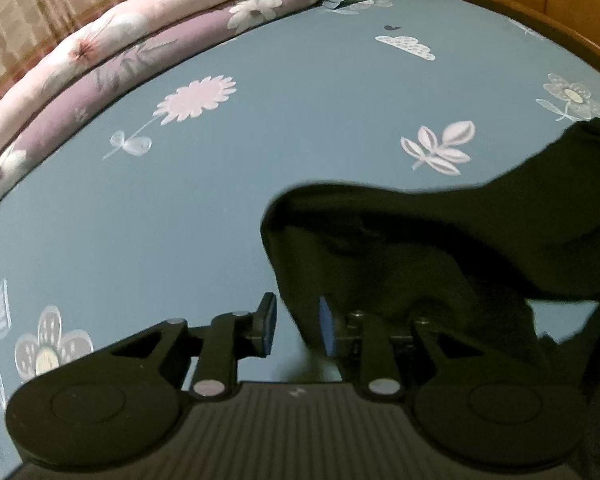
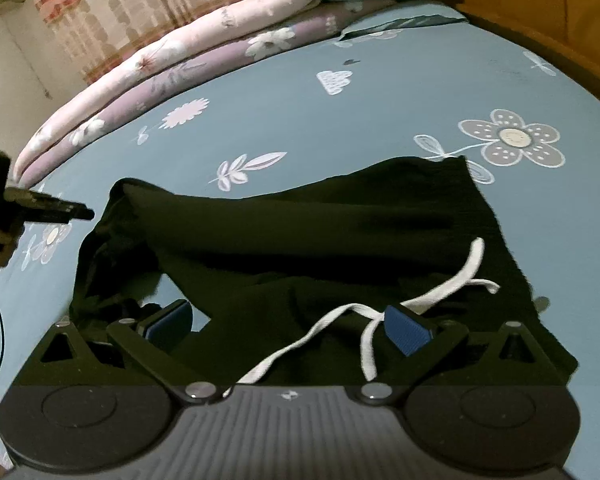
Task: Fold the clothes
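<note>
- A black garment [image 2: 300,240] is seen lying crumpled on the bed sheet [image 2: 300,120], a blue sheet printed with flowers and clouds.
- A white drawstring [image 2: 456,280] is seen trailing across the near part of the garment.
- The left tongs [image 1: 298,330] are seen with jaws parted; a fold of the garment's edge lies in the gap, and it cannot be told whether the blue pads [image 1: 326,328] press on it.
- The right tongs [image 2: 286,326] are held wide apart above the garment, with nothing gripped; the drawstring passes between the jaws.
- Folded quilts [image 1: 112,64], pink and purple, are stacked along the far edge of the bed.
- A wooden bed frame [image 1: 540,4] is visible at the upper right.
</note>
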Action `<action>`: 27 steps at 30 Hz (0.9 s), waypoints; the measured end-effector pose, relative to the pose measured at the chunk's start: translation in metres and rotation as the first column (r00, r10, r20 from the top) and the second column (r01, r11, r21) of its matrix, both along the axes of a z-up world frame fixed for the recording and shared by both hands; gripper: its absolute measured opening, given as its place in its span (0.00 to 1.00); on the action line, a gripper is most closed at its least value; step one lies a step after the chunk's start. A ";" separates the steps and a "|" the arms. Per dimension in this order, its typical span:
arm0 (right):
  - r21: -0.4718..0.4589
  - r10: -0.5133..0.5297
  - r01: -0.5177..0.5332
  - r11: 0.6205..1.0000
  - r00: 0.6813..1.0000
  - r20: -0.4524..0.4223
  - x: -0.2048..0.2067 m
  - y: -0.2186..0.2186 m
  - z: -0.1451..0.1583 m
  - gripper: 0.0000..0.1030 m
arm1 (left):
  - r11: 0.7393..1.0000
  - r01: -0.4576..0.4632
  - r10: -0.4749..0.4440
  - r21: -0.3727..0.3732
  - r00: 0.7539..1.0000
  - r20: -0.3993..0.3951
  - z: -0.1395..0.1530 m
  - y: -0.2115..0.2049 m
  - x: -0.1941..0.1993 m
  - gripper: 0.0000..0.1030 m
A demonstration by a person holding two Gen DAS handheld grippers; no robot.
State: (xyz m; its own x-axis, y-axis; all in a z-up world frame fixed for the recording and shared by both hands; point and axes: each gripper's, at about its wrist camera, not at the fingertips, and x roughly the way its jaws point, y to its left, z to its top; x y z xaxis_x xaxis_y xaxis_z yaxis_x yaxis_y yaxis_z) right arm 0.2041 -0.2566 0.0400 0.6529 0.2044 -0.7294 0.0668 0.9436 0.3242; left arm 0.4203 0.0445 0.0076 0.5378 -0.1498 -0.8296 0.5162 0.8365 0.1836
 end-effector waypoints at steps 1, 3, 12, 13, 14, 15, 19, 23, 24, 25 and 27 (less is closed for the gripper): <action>0.000 0.008 -0.008 1.000 1.000 0.000 0.001 0.002 0.000 1.00 | 1.000 -0.006 0.006 -0.015 1.000 0.001 0.000 0.004 -0.009 0.24; -0.002 0.023 -0.023 1.000 1.000 0.001 0.004 0.006 0.000 1.00 | 0.999 -0.017 0.017 -0.051 1.000 -0.004 0.000 0.012 -0.027 0.25; 0.032 0.054 -0.053 0.998 0.998 -0.015 0.006 0.013 -0.009 1.00 | 0.979 -0.108 0.099 -0.173 0.993 -0.059 -0.018 0.041 -0.094 0.36; 0.033 0.057 -0.057 0.998 0.998 -0.016 0.006 0.014 -0.009 1.00 | 0.975 -0.121 0.111 -0.188 0.992 -0.066 -0.021 0.044 -0.099 0.40; 0.033 0.061 -0.060 0.998 0.998 -0.016 0.006 0.015 -0.009 1.00 | 0.970 -0.135 0.123 -0.201 0.990 -0.073 -0.023 0.047 -0.102 0.41; 0.034 0.065 -0.064 0.997 0.998 -0.014 0.006 0.016 -0.009 1.00 | 0.965 -0.151 0.137 -0.215 0.987 -0.081 -0.027 0.049 -0.105 0.41; 0.033 0.080 -0.079 0.996 0.997 -0.011 0.004 0.021 -0.008 1.00 | 0.927 -0.224 0.187 -0.300 0.971 -0.146 -0.042 0.061 -0.110 0.43; 0.030 0.088 -0.088 0.996 0.996 -0.014 0.001 0.027 -0.009 1.00 | 0.910 -0.263 0.213 -0.321 0.960 -0.184 -0.057 0.064 -0.110 0.43; 0.029 0.089 -0.089 0.996 0.996 -0.016 -0.001 0.028 -0.009 1.00 | 0.907 -0.267 0.212 -0.326 0.958 -0.194 -0.061 0.064 -0.109 0.43; 0.027 0.088 -0.087 0.996 0.996 -0.016 -0.002 0.029 -0.009 1.00 | 0.904 -0.270 0.211 -0.331 0.956 -0.204 -0.064 0.064 -0.108 0.43; 0.025 0.082 -0.081 0.996 0.997 -0.017 -0.005 0.030 -0.009 1.00 | 0.899 -0.270 0.204 -0.344 0.955 -0.216 -0.068 0.062 -0.103 0.43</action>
State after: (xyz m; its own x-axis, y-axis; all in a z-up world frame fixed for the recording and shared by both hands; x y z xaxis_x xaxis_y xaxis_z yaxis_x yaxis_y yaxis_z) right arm 0.1988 -0.2263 0.0315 0.6199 0.2744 -0.7352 -0.0039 0.9379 0.3468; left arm 0.3169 0.1067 -0.0608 0.4513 -0.3458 -0.8226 0.2898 0.9287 -0.2314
